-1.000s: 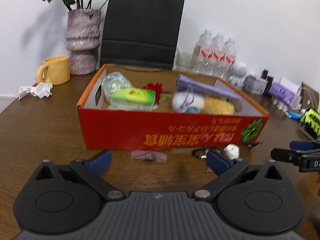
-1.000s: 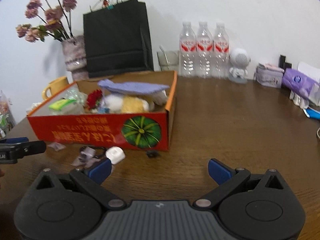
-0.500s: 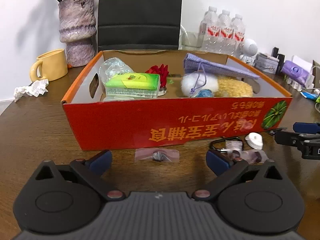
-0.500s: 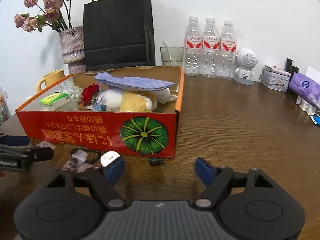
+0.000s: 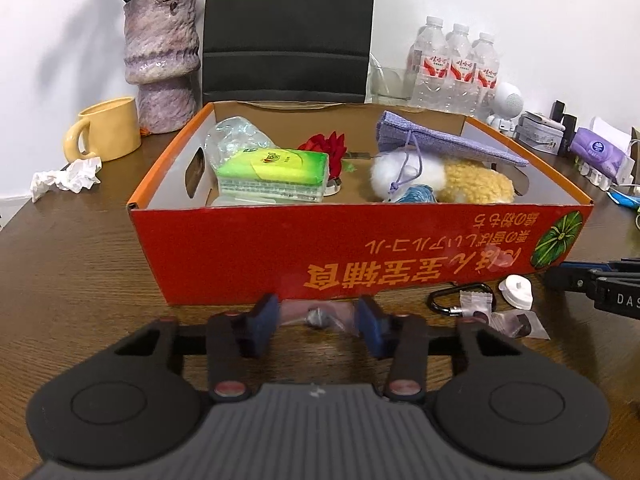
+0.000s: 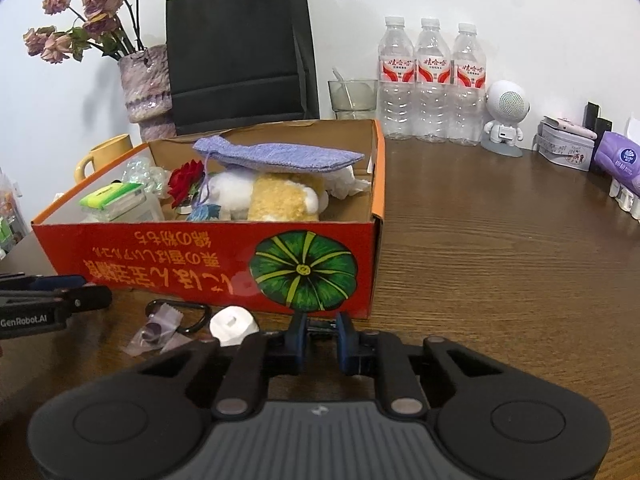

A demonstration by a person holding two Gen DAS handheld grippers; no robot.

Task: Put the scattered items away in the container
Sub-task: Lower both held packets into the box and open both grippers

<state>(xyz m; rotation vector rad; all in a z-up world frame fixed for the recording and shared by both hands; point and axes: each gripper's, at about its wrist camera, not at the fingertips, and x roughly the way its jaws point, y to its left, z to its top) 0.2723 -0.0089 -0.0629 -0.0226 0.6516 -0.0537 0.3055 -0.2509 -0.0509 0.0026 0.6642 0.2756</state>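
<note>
Both your hand-held grippers have closed in since a moment ago: the left hand-held gripper is narrowing around the clear packet lying crosswise between its fingers, just near of the red box; the right hand-held gripper is closing on a small black clip.

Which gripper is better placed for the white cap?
Right gripper: white cap lies beside its jaws, closing on a small black item. Left gripper, jaws closing around a clear packet, is farther off.

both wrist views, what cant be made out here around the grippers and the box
- Left wrist view: the clear packet between the closing left gripper is blurred; its contents are unreadable.
- Right wrist view: the small dark item between the closing right gripper is mostly hidden by the pads.
- Both views: the red box front wall hides its floor.
</note>
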